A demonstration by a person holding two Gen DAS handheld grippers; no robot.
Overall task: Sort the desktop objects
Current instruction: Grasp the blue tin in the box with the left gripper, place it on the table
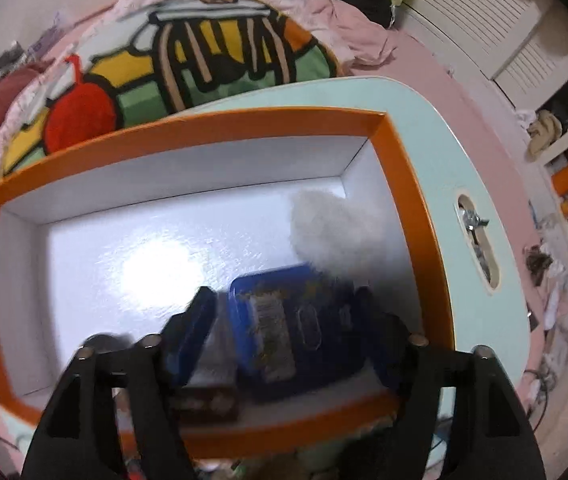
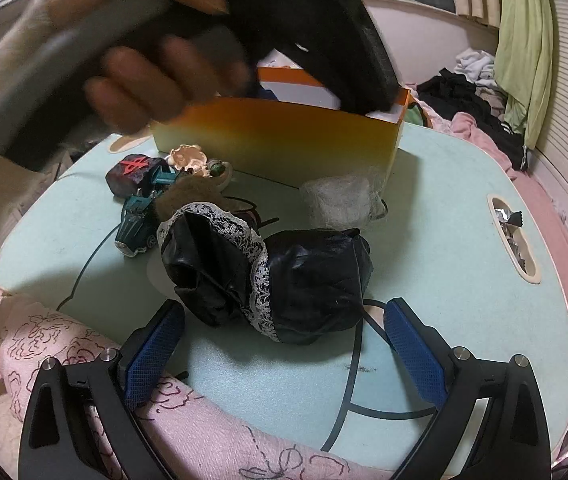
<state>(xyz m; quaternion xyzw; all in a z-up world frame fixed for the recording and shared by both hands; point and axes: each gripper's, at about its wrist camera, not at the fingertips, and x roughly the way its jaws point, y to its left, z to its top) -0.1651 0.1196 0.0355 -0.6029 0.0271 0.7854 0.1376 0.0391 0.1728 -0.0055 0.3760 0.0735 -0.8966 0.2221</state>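
Note:
My left gripper (image 1: 281,300) points down into an orange box (image 1: 203,120) with a white inside. A blue tin (image 1: 296,328) lies between its fingers, with a gap showing beside the left finger (image 1: 193,328); the picture is blurred. A white fluffy ball (image 1: 328,224) and a small dark block (image 1: 207,400) also lie in the box. My right gripper (image 2: 284,306) stands open over the pale blue table (image 2: 444,240), just short of a black bundle with lace trim (image 2: 304,276). A hand (image 2: 155,80) holds the left gripper over the orange box (image 2: 275,140).
Left of the bundle lie a teal toy car (image 2: 135,224), a dark cube with a red mark (image 2: 133,172), a pink trinket (image 2: 189,158) and a brown felt piece (image 2: 191,196). A white mesh tuft (image 2: 340,200) sits by the box. A table slot (image 2: 512,236) holds foil wrappers.

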